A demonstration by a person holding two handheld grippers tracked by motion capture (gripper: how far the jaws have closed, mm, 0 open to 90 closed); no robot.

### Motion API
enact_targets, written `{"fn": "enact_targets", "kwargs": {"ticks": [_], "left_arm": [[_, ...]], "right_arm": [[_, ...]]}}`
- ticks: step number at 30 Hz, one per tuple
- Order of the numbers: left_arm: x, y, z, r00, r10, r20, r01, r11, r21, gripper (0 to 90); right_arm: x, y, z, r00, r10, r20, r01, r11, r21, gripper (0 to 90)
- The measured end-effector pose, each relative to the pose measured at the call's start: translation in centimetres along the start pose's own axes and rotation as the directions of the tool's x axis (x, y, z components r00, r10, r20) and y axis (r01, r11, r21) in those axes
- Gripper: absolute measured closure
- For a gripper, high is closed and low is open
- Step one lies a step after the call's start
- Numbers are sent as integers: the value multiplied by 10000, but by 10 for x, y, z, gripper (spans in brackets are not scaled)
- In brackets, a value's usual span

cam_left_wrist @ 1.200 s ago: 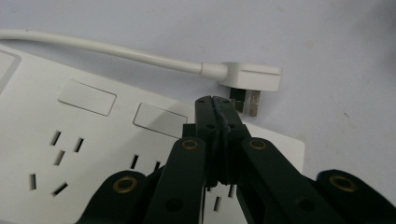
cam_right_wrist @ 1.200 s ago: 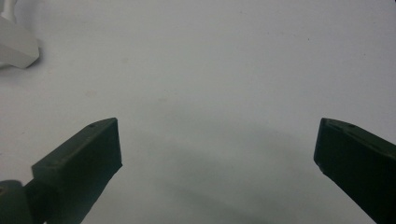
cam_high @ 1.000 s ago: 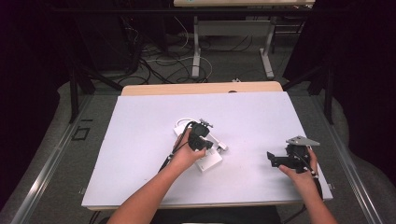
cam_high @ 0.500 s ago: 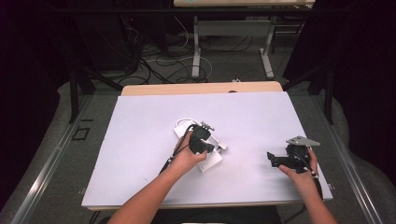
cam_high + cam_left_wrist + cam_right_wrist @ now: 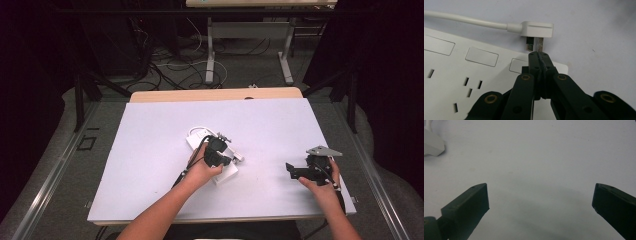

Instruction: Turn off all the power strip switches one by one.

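Observation:
A white power strip (image 5: 456,75) lies flat on the white table (image 5: 150,150), with its sockets and switches facing up. Its white plug (image 5: 537,28) rests on the table beside the strip's edge, metal prongs pointing at the strip, and the white cable (image 5: 461,19) runs off from it. My left gripper (image 5: 539,53) is shut, its closed tips right at one prong; nothing shows between the jaws. From above, the left gripper (image 5: 220,152) sits over the power strip (image 5: 226,176). My right gripper (image 5: 290,170) is held low over bare table at the right, and its jaws (image 5: 540,195) stand wide open and empty.
A white corner of the strip (image 5: 431,145) shows far off in the right gripper view. A wooden strip (image 5: 215,94) borders the table's far edge. Beyond it, cables lie on the floor (image 5: 180,65) around another table's legs.

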State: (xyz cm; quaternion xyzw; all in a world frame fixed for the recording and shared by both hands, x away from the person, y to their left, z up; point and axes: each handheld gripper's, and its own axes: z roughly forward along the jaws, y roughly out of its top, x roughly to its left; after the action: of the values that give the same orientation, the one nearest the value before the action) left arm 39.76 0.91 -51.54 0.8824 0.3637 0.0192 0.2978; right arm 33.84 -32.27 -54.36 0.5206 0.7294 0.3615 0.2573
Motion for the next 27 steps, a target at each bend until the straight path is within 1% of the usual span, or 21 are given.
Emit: {"fn": "enact_targets", "kwargs": {"ticks": [5,12,14,16,17,19,27], "left_arm": [[0,0,0,10000,83,-39,-83,10000,29,900],[0,0,0,10000,65,-76,-65,10000,34,900],[0,0,1,10000,67,-51,-67,9999,78,900],[-2,-1,3,9998,78,159,-81,9998,197,900],[-2,-1,3,9998,78,159,-81,9998,197,900],[-3,-1,3,9999,92,56,-93,9998,185,900],[-4,-1,3,9999,139,-43,-139,9998,160,900]], "right_arm": [[0,0,0,10000,-3,-4,3,10000,-20,1],[0,0,0,10000,3,-1,-3,10000,-34,1],[0,0,0,10000,4,0,-4,10000,-30,1],[0,0,-1,10000,-15,43,15,10000,9,1],[0,0,0,10000,-13,7,13,10000,-18,1],[1,0,-1,10000,21,-8,-22,10000,-32,1],[0,0,-1,10000,23,-4,-23,10000,-36,1]]}}
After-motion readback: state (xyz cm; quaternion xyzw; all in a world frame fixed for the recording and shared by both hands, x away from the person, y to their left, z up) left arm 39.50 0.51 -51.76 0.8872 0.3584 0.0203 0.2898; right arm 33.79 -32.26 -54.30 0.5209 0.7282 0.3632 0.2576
